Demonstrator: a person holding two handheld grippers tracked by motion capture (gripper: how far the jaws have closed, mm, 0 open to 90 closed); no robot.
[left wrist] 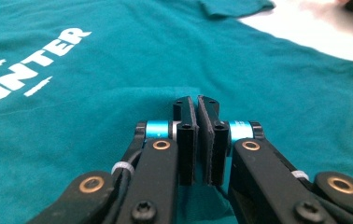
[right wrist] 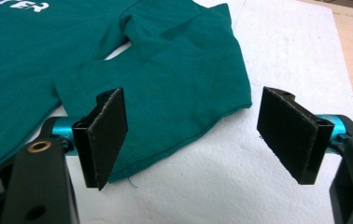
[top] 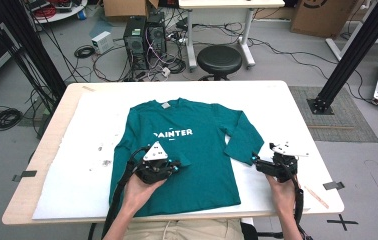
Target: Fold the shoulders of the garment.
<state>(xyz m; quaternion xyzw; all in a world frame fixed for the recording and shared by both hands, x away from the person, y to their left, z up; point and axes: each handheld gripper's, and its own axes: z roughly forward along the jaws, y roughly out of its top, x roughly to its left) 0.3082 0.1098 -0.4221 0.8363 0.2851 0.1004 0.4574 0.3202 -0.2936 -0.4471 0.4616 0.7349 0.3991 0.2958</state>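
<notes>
- A teal long-sleeved shirt (top: 187, 150) is lying flat, front up, in the middle of the high view, on a white sheet (top: 77, 165) that is covering the wooden table (top: 37, 165).
- White lettering (top: 173, 133) is running across the chest, just above the centre of the frame.
- One sleeve (top: 242, 137) is lying folded back on itself, right of centre in the high view; its cuff end is reaching toward the lower right.
- The left gripper (top: 177, 166) is sitting over the lower body of the shirt, slightly left of centre in the high view.
- In the left gripper view its 2 jaws are standing pressed together at centre frame, with teal cloth directly under them; whether any cloth is being pinched, I cannot tell.
- The right gripper (top: 253, 161) is hovering at the lower right of the high view, just beside the sleeve cuff (right wrist: 184, 126).
- In the right gripper view its 2 jaws are standing wide apart, with the cuff edge lying between them on the sheet.
</notes>
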